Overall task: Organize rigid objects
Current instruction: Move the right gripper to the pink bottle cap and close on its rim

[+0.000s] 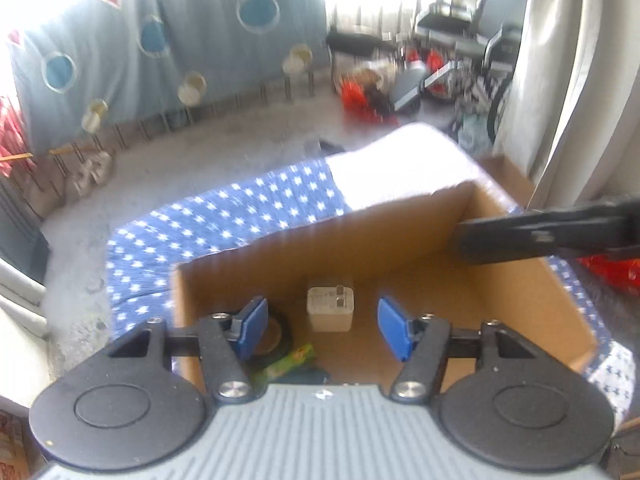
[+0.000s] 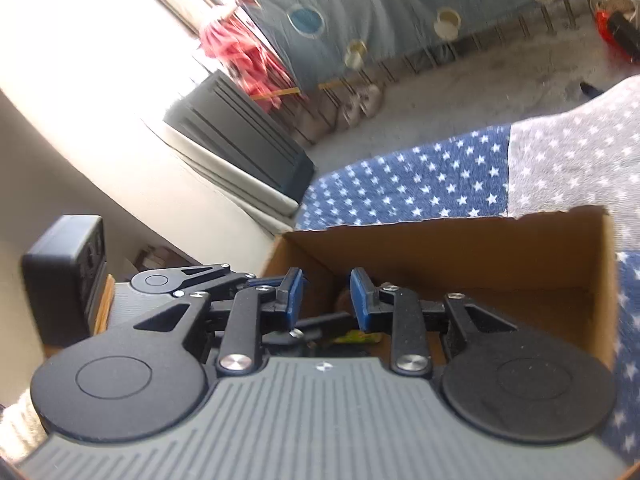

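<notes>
A brown cardboard box (image 1: 400, 232) stands on a star-print cloth. Inside lie a white wall charger (image 1: 330, 308), a black tape roll (image 1: 276, 334) and a green packet (image 1: 290, 364). My left gripper (image 1: 322, 330) hovers over the box, open and empty, the charger between its blue pads. The right gripper's black body (image 1: 552, 236) reaches in over the box's right wall. In the right wrist view the right gripper (image 2: 326, 300) is open and empty above the box (image 2: 480, 248), with the left gripper (image 2: 192, 280) just beyond its left finger. The green packet (image 2: 354, 336) shows below.
The blue and grey star cloth (image 1: 224, 216) covers the surface under the box. A red item (image 1: 612, 272) lies right of the box. A black speaker-like box (image 2: 66, 276) stands at the left. Concrete floor, a railing with cups and clutter lie beyond.
</notes>
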The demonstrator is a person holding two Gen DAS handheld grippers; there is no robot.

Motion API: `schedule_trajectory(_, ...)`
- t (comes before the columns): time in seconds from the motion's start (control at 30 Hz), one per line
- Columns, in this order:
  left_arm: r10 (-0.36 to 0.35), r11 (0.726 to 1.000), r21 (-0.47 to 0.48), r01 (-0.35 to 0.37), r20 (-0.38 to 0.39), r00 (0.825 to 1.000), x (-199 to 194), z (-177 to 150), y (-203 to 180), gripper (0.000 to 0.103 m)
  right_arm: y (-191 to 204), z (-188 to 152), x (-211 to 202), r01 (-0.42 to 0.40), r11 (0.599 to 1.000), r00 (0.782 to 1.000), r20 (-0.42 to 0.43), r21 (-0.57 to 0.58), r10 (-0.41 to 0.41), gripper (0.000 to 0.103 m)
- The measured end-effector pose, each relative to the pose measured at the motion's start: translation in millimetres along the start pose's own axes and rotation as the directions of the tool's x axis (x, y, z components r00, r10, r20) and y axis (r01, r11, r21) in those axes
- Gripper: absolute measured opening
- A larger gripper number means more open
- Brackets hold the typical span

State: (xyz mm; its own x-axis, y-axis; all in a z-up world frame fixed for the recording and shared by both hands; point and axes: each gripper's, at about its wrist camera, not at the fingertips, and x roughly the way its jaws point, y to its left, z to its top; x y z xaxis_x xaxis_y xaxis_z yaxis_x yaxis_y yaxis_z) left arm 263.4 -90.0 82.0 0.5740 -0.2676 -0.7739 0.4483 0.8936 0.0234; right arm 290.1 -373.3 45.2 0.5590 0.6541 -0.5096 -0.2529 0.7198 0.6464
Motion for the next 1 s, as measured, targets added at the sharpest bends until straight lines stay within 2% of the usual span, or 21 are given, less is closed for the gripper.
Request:
schedule_trajectory(0.1, 0.024, 0.999, -0.028, -0.022, 0.071, 0.997, -49, -26, 4, 0.069, 18, -28, -54, -0.008, 1.0, 0.998, 0.069, -0.016, 0.009, 0.031)
schedule_trajectory(0.23, 0.069, 0.993, -0.104, -0.053, 0.154, 0.986, -97, -80, 14, 0.075, 32, -81, -107, -0.025, 1.0, 0.992, 0.127, -0.004, 0.025, 0.034)
schedule_trajectory(0.3, 0.095, 0.988, -0.134, -0.074, 0.16, 0.982, -107, -109, 16, 0.076, 35, -110, -122, -0.029, 1.0, 0.99, 0.14, 0.011, 0.027, 0.038)
schedule_trajectory(0.4, 0.105, 0.981, -0.177, -0.082, 0.128, 0.986, -108, -155, 18, 0.077, 37, -151, -125, -0.009, 0.999, 0.991, 0.132, 0.037, 0.004, 0.041)
schedule_trajectory(0.53, 0.062, 0.977, -0.206, -0.048, 0.062, 0.996, -98, -198, 17, 0.078, 48, -194, -97, 0.004, 0.999, 0.998, 0.066, 0.052, -0.008, 0.042)
schedule_trajectory(0.73, 0.038, 0.988, -0.148, -0.04, -0.014, 0.999, -81, -237, 5, 0.083, 84, -227, -36, -0.012, 1.0, 0.997, -0.079, -0.01, 0.011, 0.045)
schedule_trajectory(0.83, 0.058, 0.987, -0.145, -0.064, -0.042, 0.997, -68, -250, 2, 0.083, 93, -236, 2, -0.02, 1.0, 0.987, -0.161, -0.022, 0.016, 0.045)
schedule_trajectory(1.0, 0.116, 0.985, -0.122, -0.123, -0.063, 0.991, -48, -261, -2, 0.08, 99, -245, 55, -0.015, 0.998, 0.97, -0.245, -0.053, 0.002, 0.045)
